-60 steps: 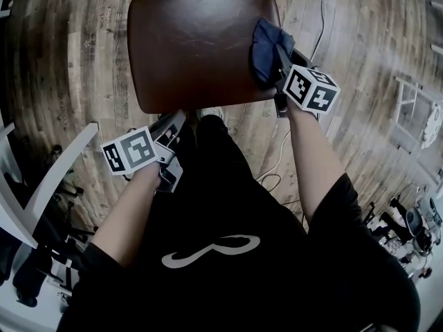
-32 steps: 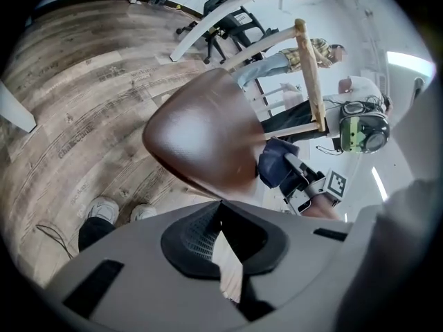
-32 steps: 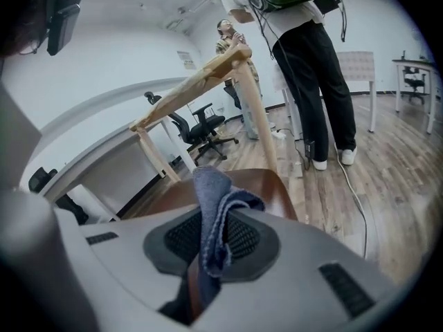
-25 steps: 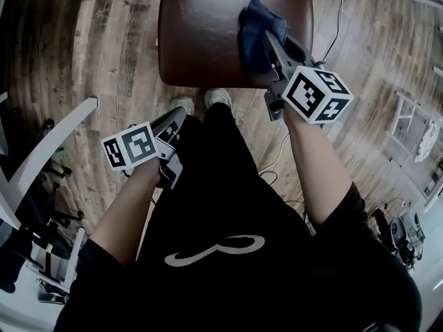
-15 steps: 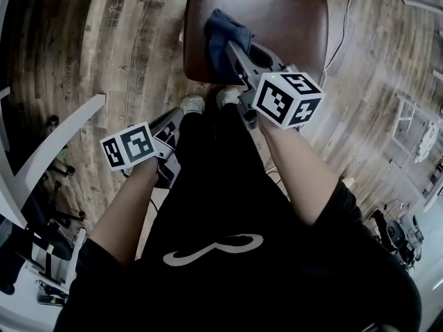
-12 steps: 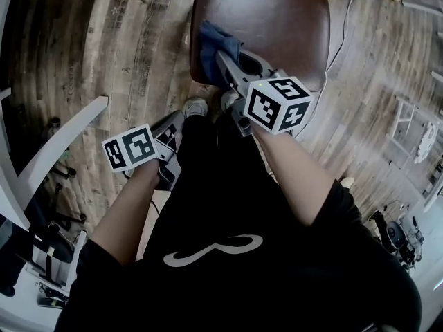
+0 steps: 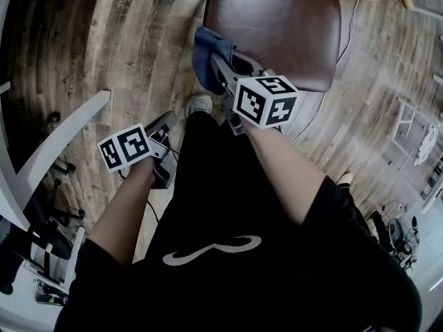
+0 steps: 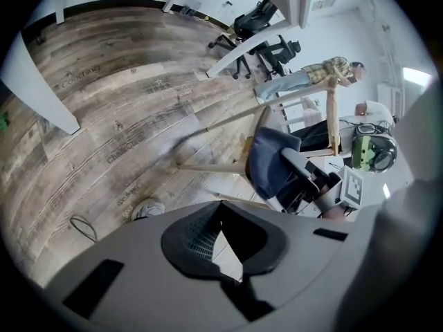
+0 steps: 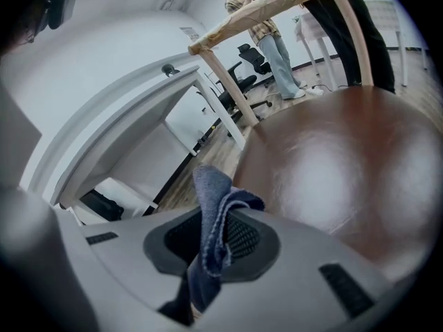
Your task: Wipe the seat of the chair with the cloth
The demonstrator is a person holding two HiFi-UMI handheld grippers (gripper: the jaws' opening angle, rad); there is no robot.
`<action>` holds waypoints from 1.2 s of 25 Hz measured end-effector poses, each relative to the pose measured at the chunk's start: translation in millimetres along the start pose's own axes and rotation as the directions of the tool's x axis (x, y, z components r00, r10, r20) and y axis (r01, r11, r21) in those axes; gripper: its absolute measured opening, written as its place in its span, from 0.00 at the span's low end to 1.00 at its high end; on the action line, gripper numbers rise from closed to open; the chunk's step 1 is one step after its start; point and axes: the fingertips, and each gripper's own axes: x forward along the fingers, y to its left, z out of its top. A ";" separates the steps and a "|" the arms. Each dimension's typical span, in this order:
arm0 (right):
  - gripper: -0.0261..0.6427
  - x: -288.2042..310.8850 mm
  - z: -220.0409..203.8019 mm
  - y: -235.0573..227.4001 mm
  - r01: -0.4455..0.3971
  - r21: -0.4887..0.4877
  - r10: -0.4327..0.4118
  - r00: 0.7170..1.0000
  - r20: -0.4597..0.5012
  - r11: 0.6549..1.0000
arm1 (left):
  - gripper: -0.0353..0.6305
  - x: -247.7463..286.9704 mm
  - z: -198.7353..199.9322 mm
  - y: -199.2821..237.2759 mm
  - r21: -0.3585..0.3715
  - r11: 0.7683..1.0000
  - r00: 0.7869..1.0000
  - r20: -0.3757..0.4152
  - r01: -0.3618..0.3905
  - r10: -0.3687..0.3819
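The brown leather chair seat (image 7: 277, 26) fills the top right of the head view. My right gripper (image 7: 218, 68) is shut on a dark blue cloth (image 7: 206, 50) at the seat's front-left edge, where the cloth hangs partly over the floor. In the right gripper view the cloth (image 9: 214, 209) sticks up between the jaws of my right gripper (image 9: 211, 239), and the glossy seat (image 9: 332, 164) spreads to its right. My left gripper (image 7: 166, 126) hangs low at the left, away from the chair, jaws together and empty. Its own view shows the left gripper (image 8: 221, 237), the cloth (image 8: 273, 161) and the chair's wooden legs (image 8: 208, 168).
Wood-plank floor (image 7: 118, 40) surrounds the chair. A white table (image 7: 55, 151) stands at the left, and a cable (image 7: 349, 19) runs on the floor right of the seat. The wooden backrest frame (image 9: 277, 2) rises beyond the seat. My shoe (image 7: 199, 104) is under the seat's front edge.
My right gripper has carried the cloth leftward across the seat, from its right edge to its front-left corner. The left gripper has stayed where it was.
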 end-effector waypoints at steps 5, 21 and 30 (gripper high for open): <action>0.12 -1.9 -4.1 -18.5 0.028 -0.016 -0.029 1.000 -0.007 0.999 | 0.07 15.0 -13.5 -10.3 -0.004 1.000 1.000 -0.006 0.013 -0.013; 0.12 -48.1 -8.0 -86.7 0.110 -0.068 -0.113 0.993 -0.036 0.992 | 0.07 54.8 -59.9 -51.5 0.001 1.000 0.999 -0.025 0.021 -0.021; 0.12 -90.4 0.6 -141.7 0.185 -0.079 -0.186 0.983 0.000 0.979 | 0.07 76.7 -75.1 -76.7 0.040 0.999 0.999 -0.052 0.018 -0.016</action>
